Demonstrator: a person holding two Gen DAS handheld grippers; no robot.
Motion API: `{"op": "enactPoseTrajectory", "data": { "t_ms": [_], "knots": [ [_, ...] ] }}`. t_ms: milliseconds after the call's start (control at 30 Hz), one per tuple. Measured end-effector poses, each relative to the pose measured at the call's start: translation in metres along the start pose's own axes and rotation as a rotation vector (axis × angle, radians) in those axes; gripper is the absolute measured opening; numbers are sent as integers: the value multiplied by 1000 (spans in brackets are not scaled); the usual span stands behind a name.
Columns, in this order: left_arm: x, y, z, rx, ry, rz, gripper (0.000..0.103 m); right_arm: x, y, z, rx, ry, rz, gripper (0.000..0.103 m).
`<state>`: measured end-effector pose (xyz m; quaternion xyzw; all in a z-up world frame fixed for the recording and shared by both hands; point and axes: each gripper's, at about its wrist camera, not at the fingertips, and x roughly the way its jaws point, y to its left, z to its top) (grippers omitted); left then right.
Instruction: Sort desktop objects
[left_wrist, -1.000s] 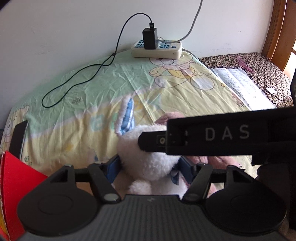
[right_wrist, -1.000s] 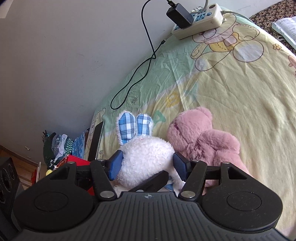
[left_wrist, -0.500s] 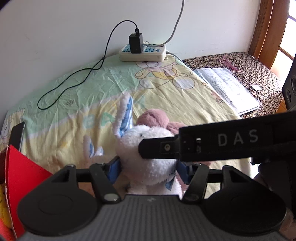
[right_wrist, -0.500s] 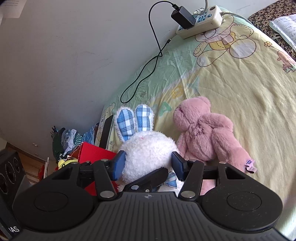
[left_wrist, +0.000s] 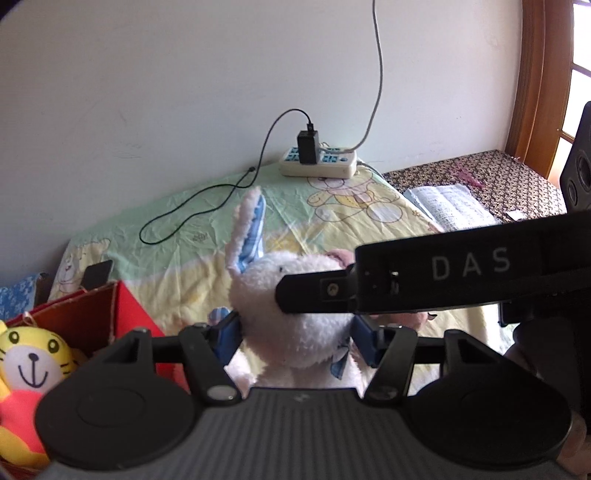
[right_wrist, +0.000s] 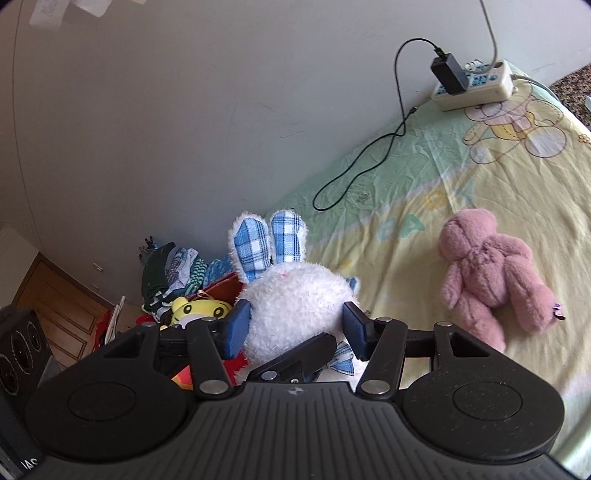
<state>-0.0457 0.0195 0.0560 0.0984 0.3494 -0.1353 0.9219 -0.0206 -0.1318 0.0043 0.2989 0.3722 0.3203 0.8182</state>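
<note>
Left of the bunny, the open red cardboard box already keeps a yellow plush tiger, so I carry toward it. My left fingers and right fingers both clench the fluffy white plush bunny with blue checked ears, sharing its soft bulk; the pink plush bear lies right of it on the bed.

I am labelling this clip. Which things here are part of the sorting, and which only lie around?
Sorting: white bunny, gripped by both grippers, left and right; pink bear; red box with tiger toy.
Lying around: power strip, charger cable, open book.
</note>
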Motion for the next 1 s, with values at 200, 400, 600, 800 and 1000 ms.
{"op": "enactPoseTrajectory", "data": {
  "t_ms": [200,400,600,800,1000],
  "knots": [
    [-36,40,-5,-16,-77,85,61,21,47,-4,-65,-19,77,57],
    [-63,91,-10,-29,-115,133,61,52,92,-14,-120,-43,124,58],
    [-84,149,-21,-41,-140,192,61,94,137,-24,-149,-46,182,58],
    [-107,214,-29,-36,-179,275,61,145,193,-33,-189,-90,237,58],
    [-113,275,-44,-4,-125,306,61,200,223,-44,-121,-27,267,58]
  ]
}}
